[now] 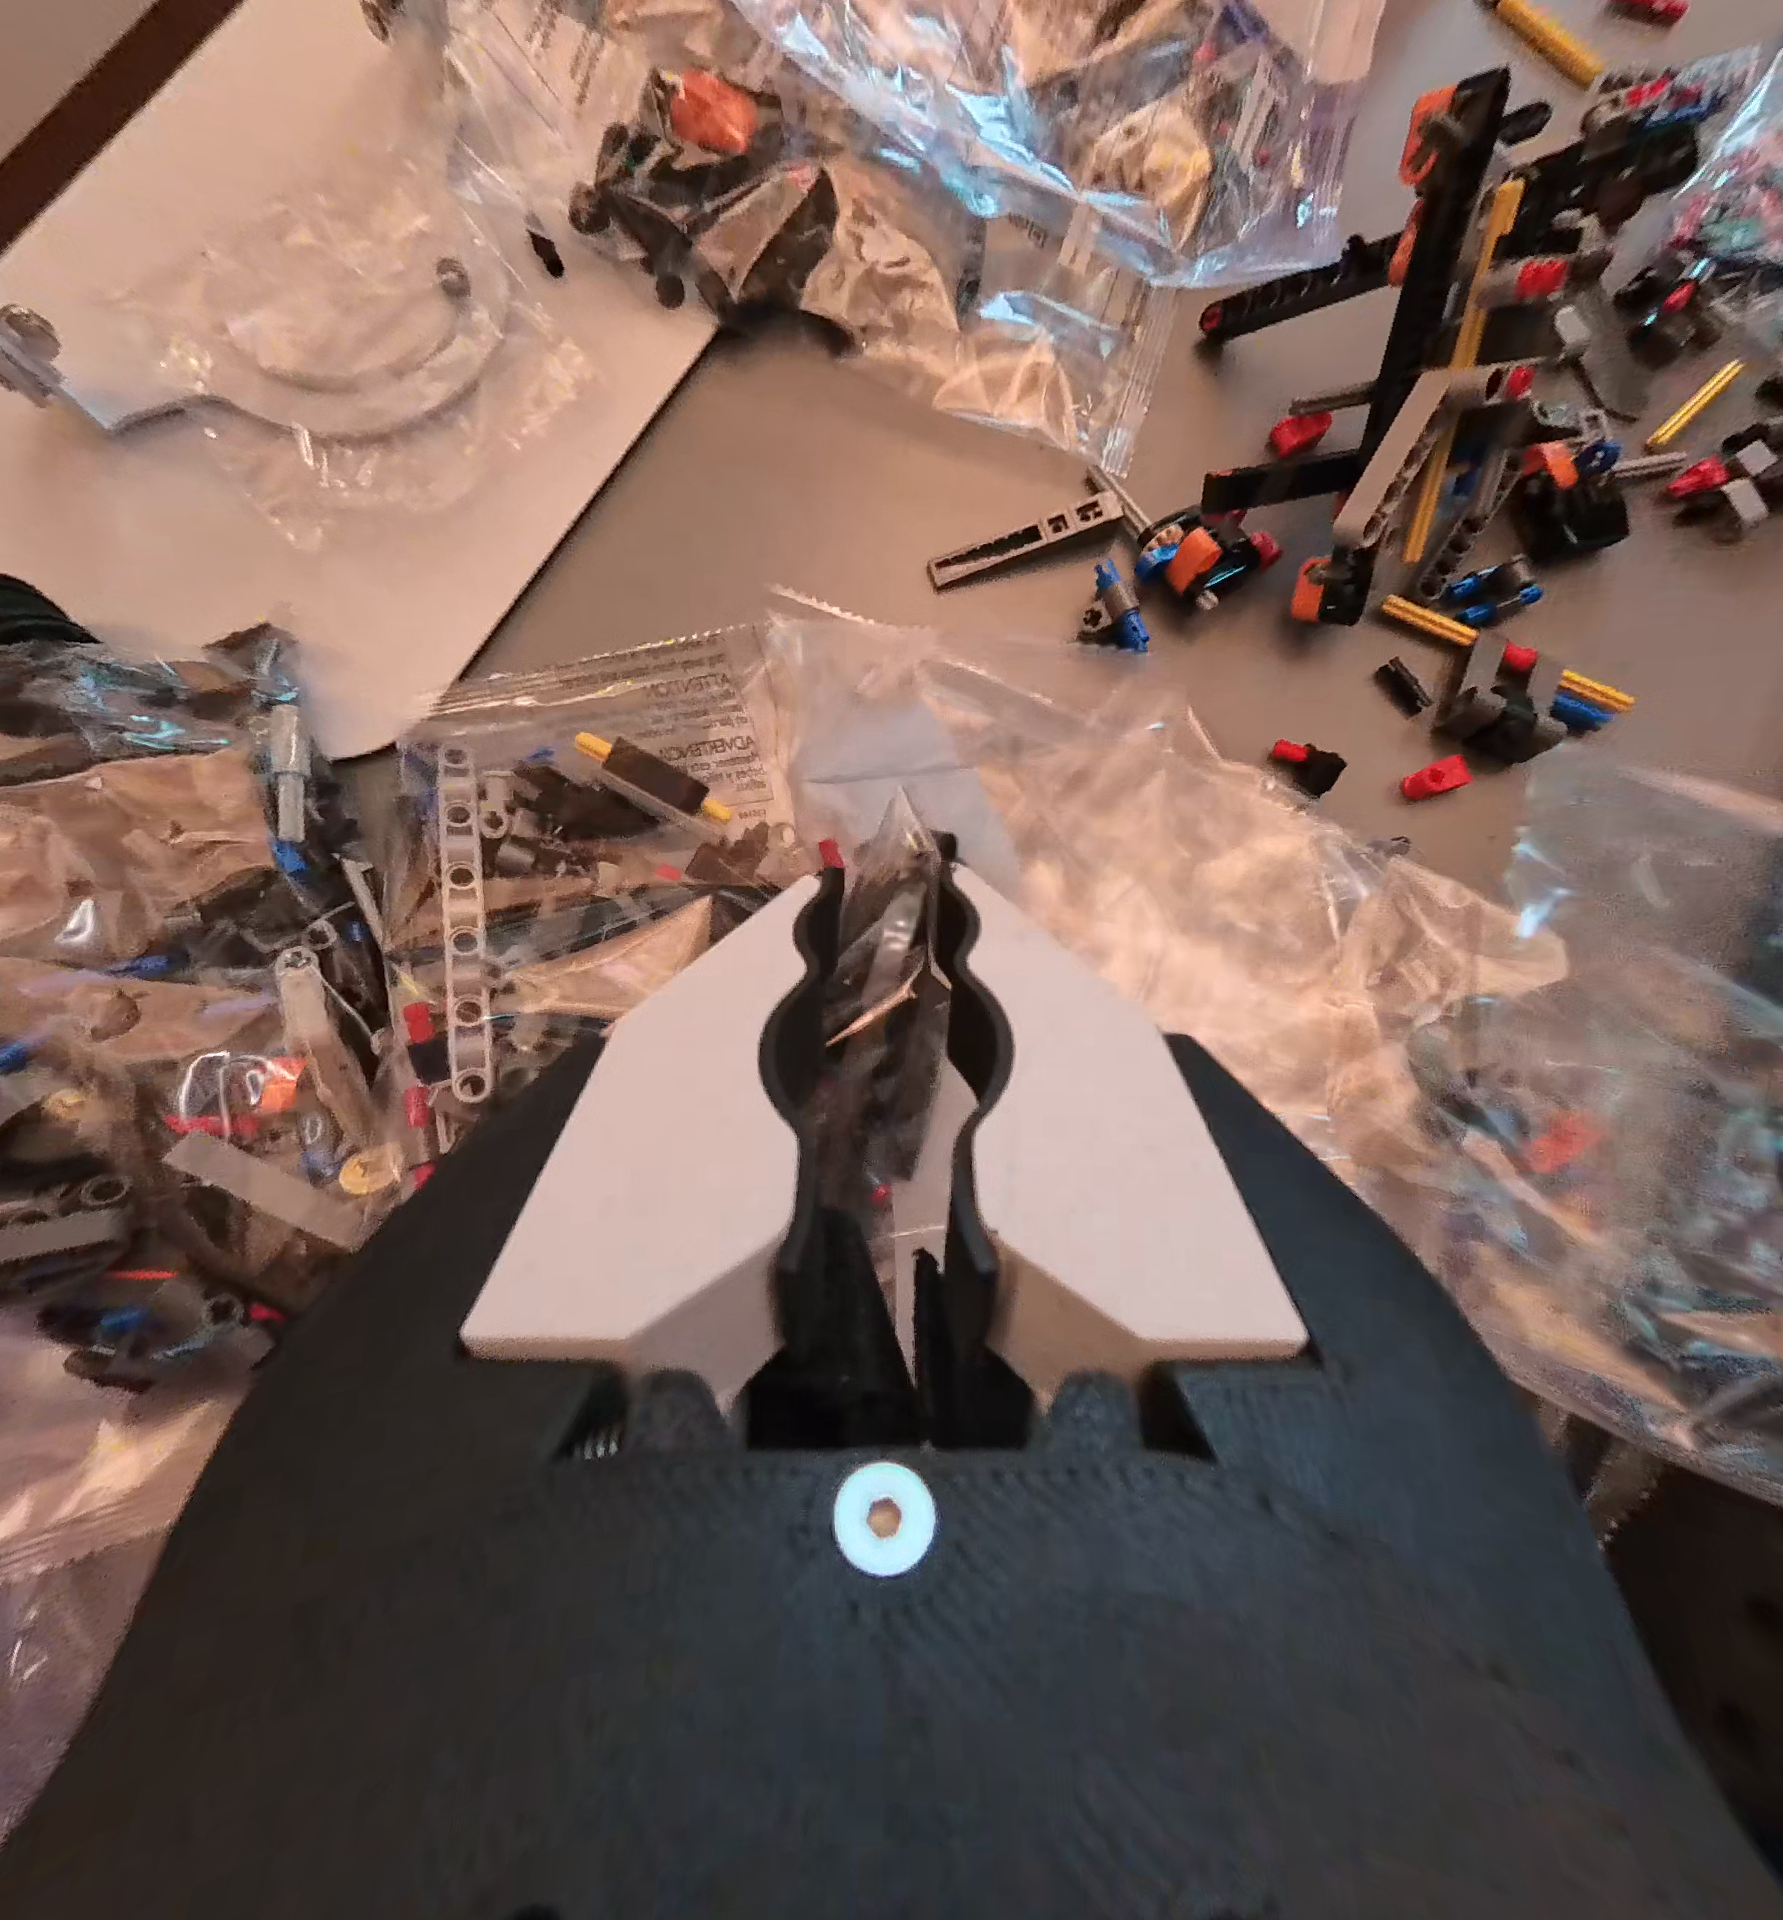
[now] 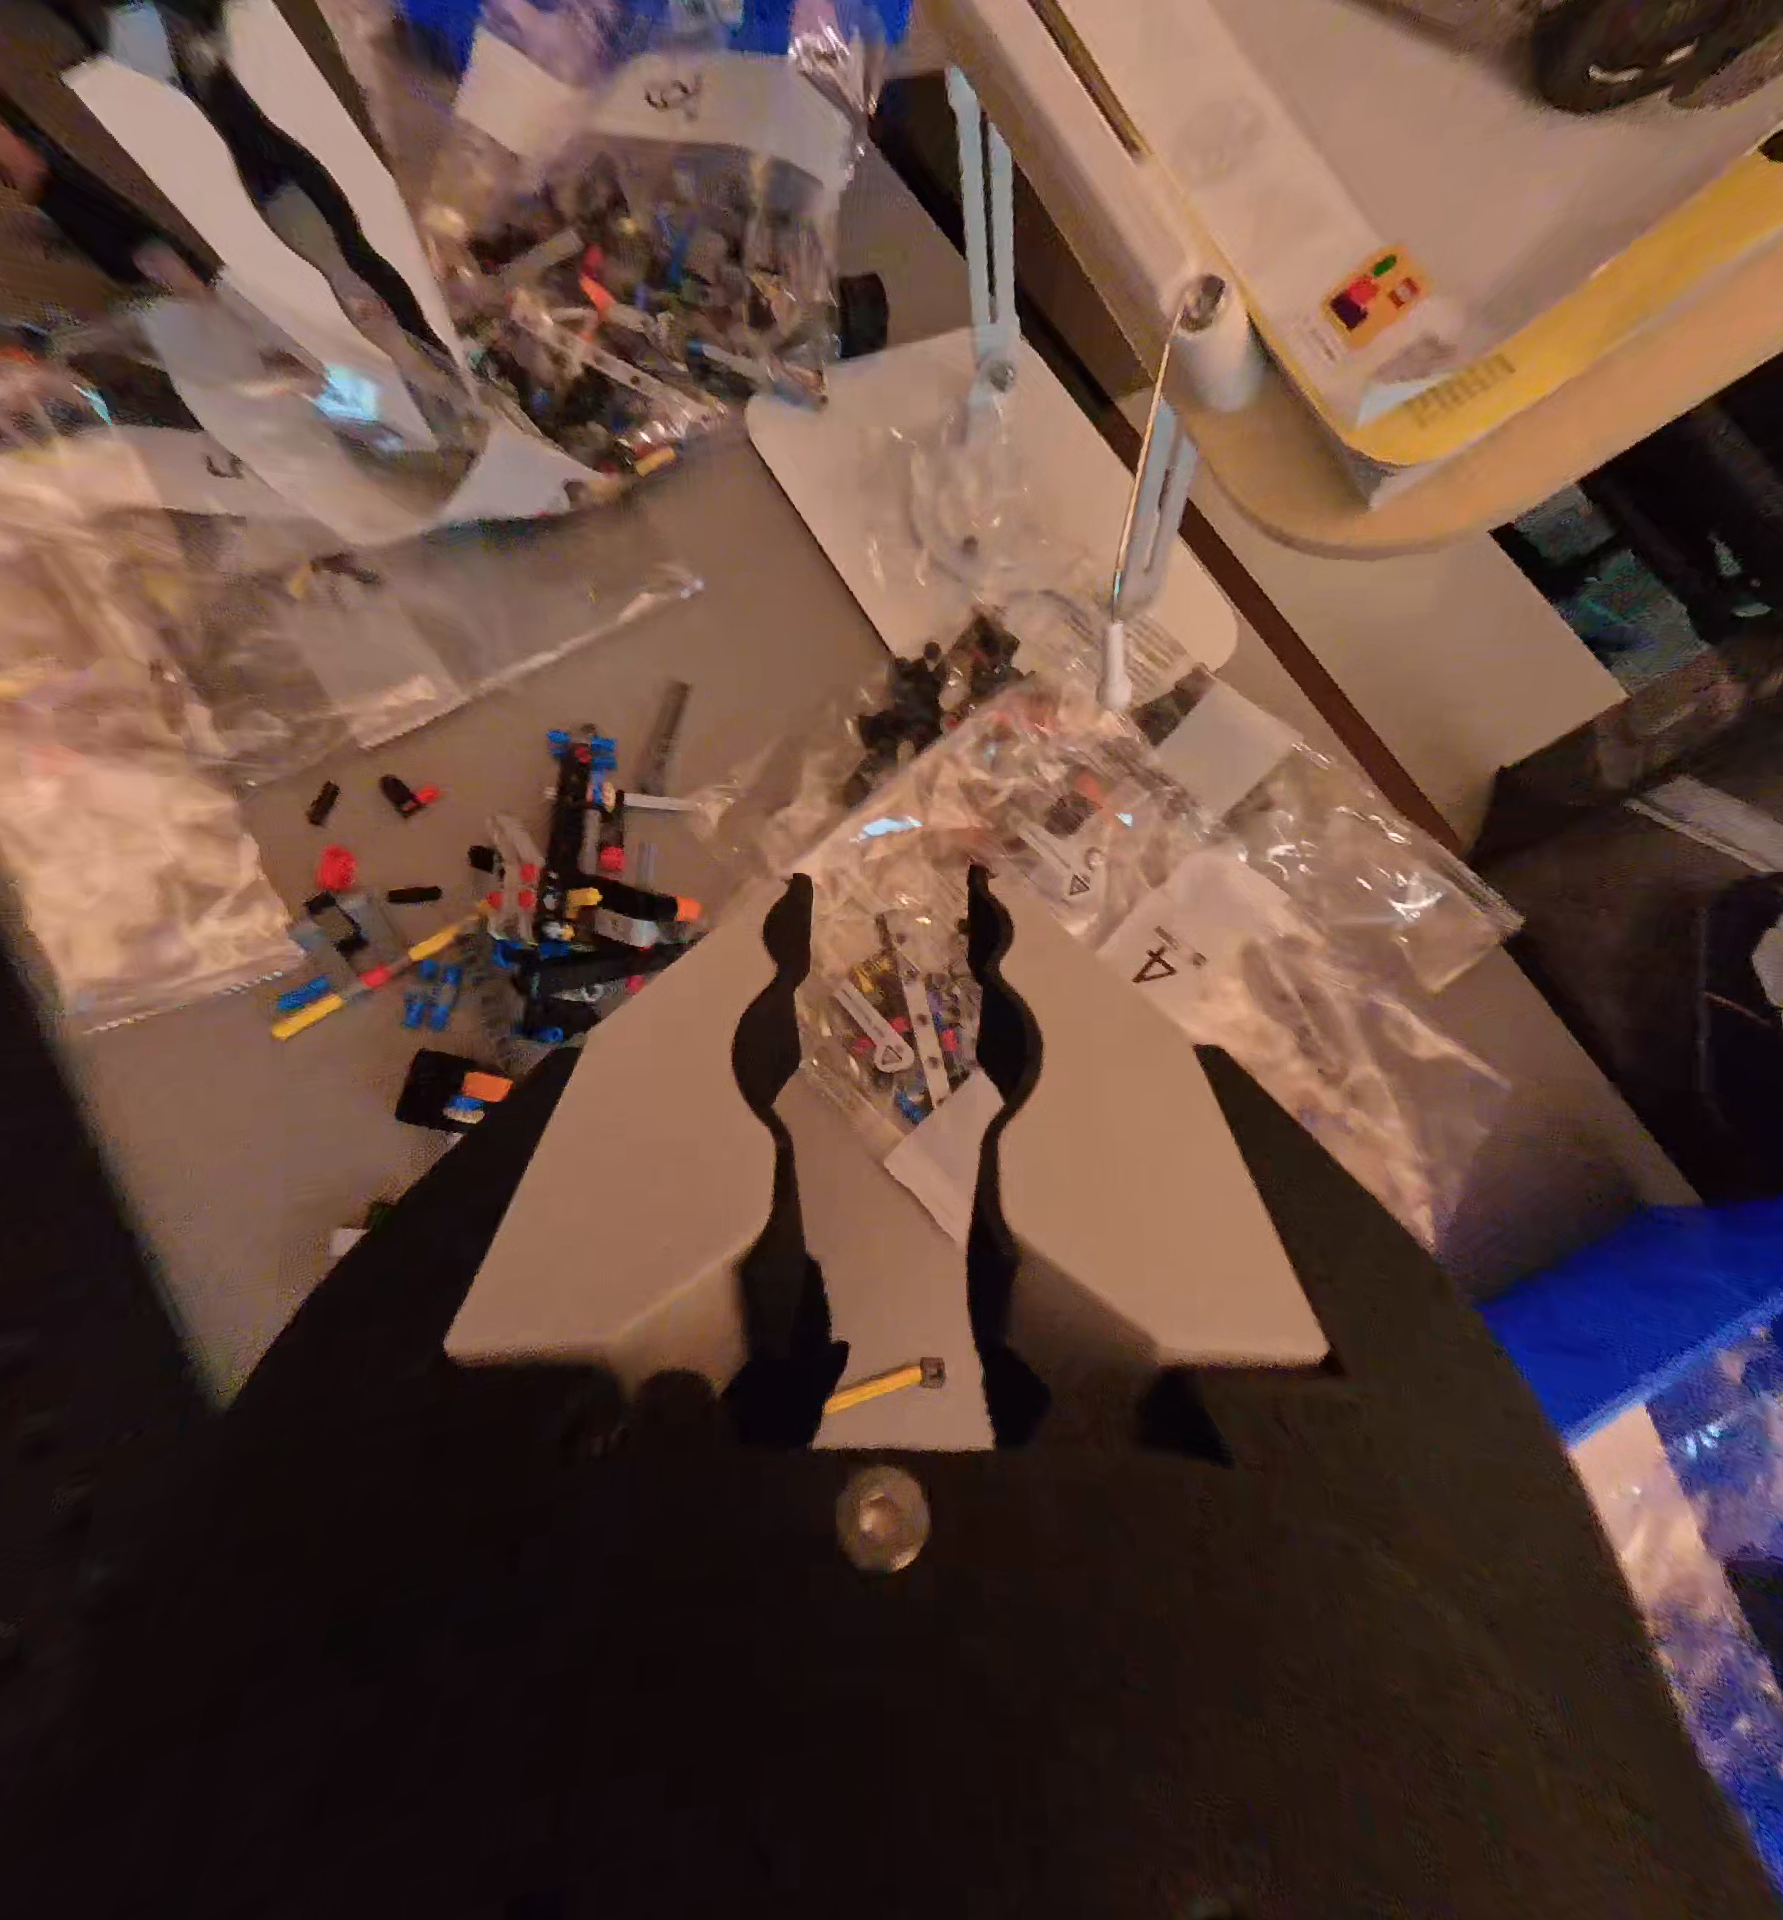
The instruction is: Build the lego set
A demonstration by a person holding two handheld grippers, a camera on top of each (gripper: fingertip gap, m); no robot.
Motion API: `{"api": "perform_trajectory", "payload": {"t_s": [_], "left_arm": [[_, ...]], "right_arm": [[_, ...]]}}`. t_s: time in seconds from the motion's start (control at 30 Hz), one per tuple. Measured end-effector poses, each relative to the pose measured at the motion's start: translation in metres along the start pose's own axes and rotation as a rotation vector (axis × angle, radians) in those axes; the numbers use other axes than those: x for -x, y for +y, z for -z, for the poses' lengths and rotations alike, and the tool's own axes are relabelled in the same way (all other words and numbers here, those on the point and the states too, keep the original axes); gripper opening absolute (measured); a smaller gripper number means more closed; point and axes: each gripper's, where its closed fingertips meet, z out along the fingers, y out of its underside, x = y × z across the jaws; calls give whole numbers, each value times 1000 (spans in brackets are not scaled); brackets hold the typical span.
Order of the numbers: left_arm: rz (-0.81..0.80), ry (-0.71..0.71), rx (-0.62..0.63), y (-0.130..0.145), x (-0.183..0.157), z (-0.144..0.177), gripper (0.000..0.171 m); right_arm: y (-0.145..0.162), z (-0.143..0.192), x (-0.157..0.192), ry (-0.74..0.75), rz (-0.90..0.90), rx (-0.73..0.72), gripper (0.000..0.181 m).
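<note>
In the left wrist view my left gripper (image 1: 887,883) is shut on a fold of a clear plastic parts bag (image 1: 882,997), whose crumpled film trails off to the right. The partly built lego model (image 1: 1438,395), black, grey, yellow and orange, lies at the upper right among loose pieces. In the right wrist view my right gripper (image 2: 887,888) is open and empty, held above a clear bag of small parts (image 2: 908,1008). The same model (image 2: 575,904) lies left of it. The left gripper (image 2: 274,239) shows blurred at the top left.
Several clear bags of parts (image 1: 191,987) crowd the table's left and front. A white board (image 1: 274,468) lies at the back left. A yellow axle (image 2: 882,1387) lies under my right gripper. A white lamp arm (image 2: 1157,468), a box (image 2: 1386,260) and a blue bin (image 2: 1697,1299) stand to the right. Spacing between my two grippers at the tips: around 25 cm.
</note>
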Motion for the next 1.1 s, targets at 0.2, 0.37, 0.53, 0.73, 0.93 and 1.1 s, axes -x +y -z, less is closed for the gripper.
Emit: {"api": "perform_trajectory", "payload": {"t_s": [0.2,0.37,0.53,0.73,0.93,1.1], "left_arm": [[-19,12,-21,-4,-5,7,26],[-29,8,-11,-5,-6,2,34],[-31,-2,-31,-10,-6,2,35],[-26,-30,-25,-9,0,1,35],[-31,-56,-13,-8,5,-3,36],[-42,-55,-4,-10,3,-9,36]], "right_arm": [[70,-42,-7,-94,12,259,39],[117,-87,2,-148,24,416,42],[92,-98,21,-270,-53,283,32],[86,-61,-70,45,-297,143,50],[149,-82,-67,70,-317,460,47],[132,-101,-38,-66,-272,396,0]]}}
